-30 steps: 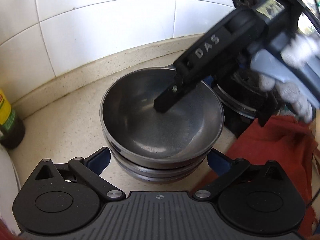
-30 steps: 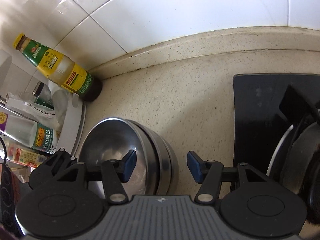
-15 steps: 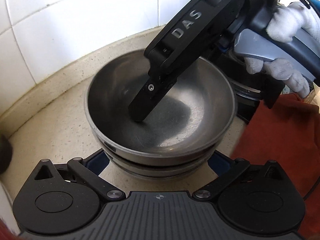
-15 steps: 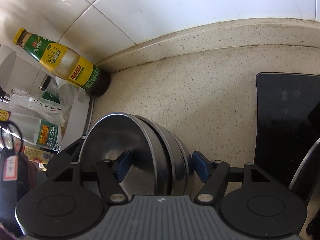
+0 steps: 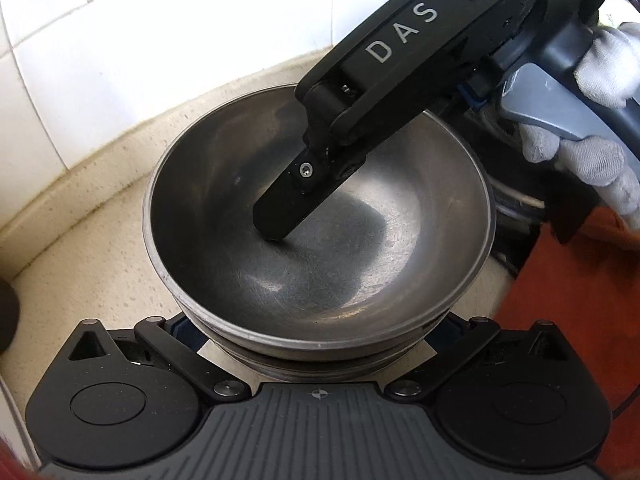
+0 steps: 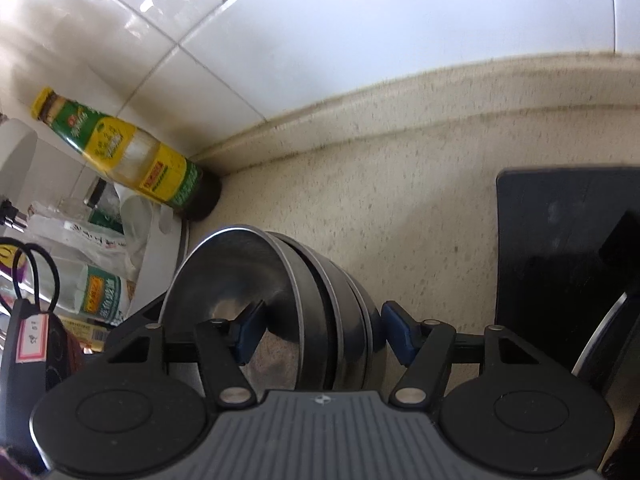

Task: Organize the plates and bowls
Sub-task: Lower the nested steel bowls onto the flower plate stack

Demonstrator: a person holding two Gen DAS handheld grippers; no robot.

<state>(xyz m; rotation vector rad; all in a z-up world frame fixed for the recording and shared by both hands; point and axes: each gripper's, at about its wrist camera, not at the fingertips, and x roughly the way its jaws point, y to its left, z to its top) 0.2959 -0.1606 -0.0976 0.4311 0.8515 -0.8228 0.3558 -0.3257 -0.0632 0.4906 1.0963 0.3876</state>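
Your left gripper [image 5: 316, 332] jaws spread wide around the stacked steel bowls [image 5: 320, 216] on the tabletop [image 6: 400, 208], your right gripper [image 6: 316, 330] jaws open, straddling the stack's wall, one finger inside.

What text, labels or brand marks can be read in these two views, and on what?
"DAS": white letters on the right gripper arm, left wrist view.
Yellow-green bottle labels: too blurred to read.
Green-labelled bottle: characters too blurred.
Pink-edged tag: marks illegible.
Stacked steel bowls: no text.
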